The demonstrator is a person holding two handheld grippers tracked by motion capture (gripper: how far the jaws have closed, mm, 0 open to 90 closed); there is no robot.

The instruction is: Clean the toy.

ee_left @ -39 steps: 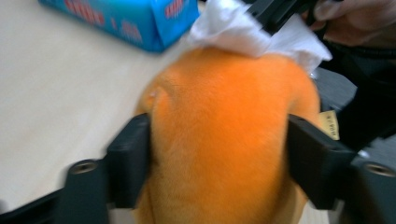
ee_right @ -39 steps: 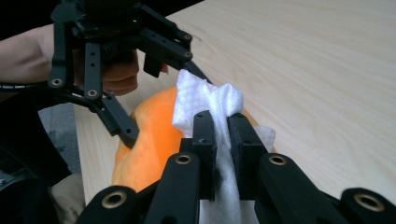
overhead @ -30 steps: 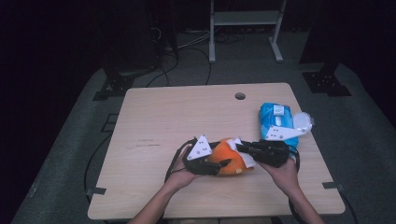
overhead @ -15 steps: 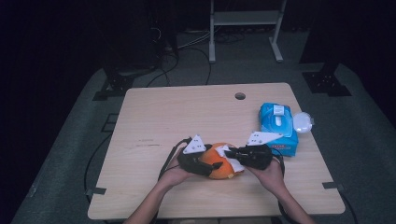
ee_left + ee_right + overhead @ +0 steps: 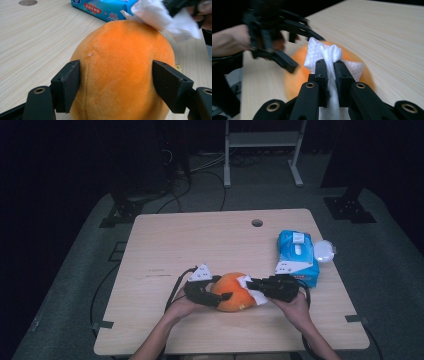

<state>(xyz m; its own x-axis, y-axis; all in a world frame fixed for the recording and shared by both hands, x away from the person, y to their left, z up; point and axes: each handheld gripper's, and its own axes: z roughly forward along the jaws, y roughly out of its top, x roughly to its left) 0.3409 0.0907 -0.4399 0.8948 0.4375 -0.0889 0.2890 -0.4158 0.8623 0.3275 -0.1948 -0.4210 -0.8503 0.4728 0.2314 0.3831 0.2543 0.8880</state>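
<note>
The work in hand is wiping an orange plush ball (image 5: 232,291) that sits on the near part of the desk (image 5: 200,245), between the person's two hands. The left tongs (image 5: 216,296) have just been opening around the ball: in the left gripper view the two black jaws stand on either side of its soft body, against the plush or just off it, so whether they truly press it I cannot tell. The right tongs (image 5: 331,70) are squeezed tight on a white wipe (image 5: 324,56), whose loose end lies on the top of the ball on the side toward the right hand. As I judge it, the wiping stroke is just starting; the next move calls for the right tongs to drag the wipe across the plush while the left tongs keep the ball from rolling or turning. The ball is soft and round, so a light brace may let it slip away under the rubbing. A blue pack of wipes (image 5: 297,254) lies just beyond the right hand, with a round white lid (image 5: 323,251) touching its far side; both lie off the wiping path and nothing else blocks it.
</note>
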